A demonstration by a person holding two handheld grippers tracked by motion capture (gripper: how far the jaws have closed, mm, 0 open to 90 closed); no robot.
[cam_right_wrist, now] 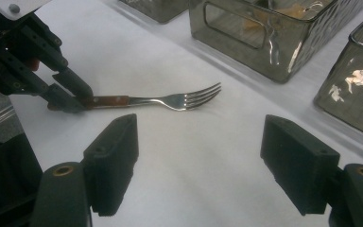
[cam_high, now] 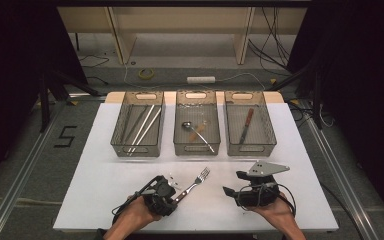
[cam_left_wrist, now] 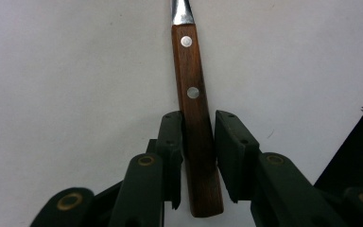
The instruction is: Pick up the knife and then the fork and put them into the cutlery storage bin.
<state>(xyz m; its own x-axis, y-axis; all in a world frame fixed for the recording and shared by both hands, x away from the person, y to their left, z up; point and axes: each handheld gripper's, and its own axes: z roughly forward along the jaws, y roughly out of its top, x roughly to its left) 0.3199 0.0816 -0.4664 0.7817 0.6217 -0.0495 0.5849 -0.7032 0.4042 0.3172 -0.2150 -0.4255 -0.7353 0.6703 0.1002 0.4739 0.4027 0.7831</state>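
A fork [cam_high: 195, 181] with a brown wooden handle [cam_left_wrist: 194, 109] and steel tines lies flat on the white table, tines toward the bins. My left gripper [cam_high: 177, 196] is low over the handle's end, and its jaws [cam_left_wrist: 198, 127] straddle the wood closely. The left pad [cam_left_wrist: 172, 137] touches the handle, while a thin gap shows at the right pad [cam_left_wrist: 231, 146]. The right gripper view shows the fork [cam_right_wrist: 170, 100] with the left gripper [cam_right_wrist: 71, 97] at its handle. My right gripper [cam_high: 231, 182] [cam_right_wrist: 198, 142] hovers to the fork's right, open wide and holding nothing.
Three clear bins stand in a row at the back of the white board [cam_high: 105, 200]. The left bin [cam_high: 135, 149] holds chopsticks, the middle bin [cam_high: 196, 149] a spoon, the right bin [cam_high: 250, 149] a brown-handled knife. The board's edge drops to the floor.
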